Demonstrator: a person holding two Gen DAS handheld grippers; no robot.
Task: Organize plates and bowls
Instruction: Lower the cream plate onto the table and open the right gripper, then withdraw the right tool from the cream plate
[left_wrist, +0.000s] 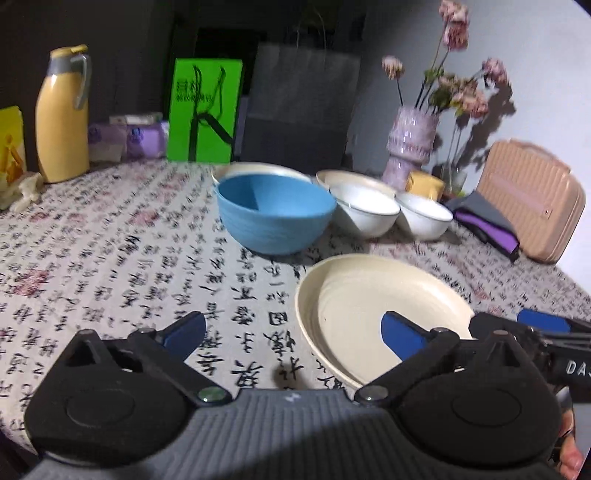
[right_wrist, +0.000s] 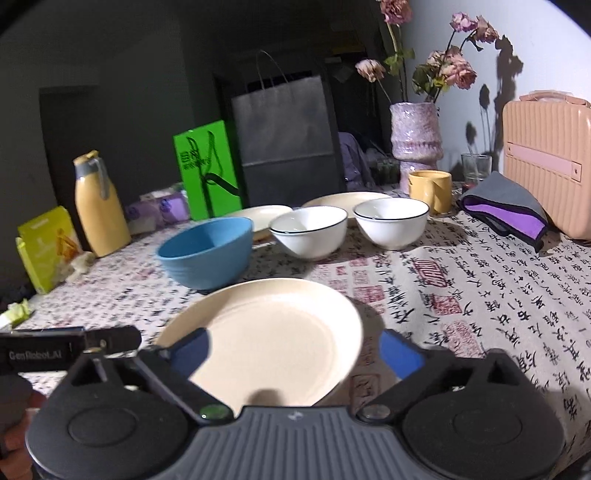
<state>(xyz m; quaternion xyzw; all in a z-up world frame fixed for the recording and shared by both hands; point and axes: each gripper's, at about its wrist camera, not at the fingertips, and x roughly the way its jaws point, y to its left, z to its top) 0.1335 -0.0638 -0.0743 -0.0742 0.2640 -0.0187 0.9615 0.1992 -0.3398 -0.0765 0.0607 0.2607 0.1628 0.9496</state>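
Plate (right_wrist: 266, 332) lies flat on the surface between the wide-open fingers of the right gripper (right_wrist: 295, 350), left gripper (left_wrist: 293, 332) also open, so closing may push it into the blue bowl (right_wrist: 207, 251).

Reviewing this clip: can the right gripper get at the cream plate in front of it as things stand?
Probably yes. The right gripper is open, with its jaws spread either side of the cream plate; nothing lies between them, and the blue bowl sits behind the plate.
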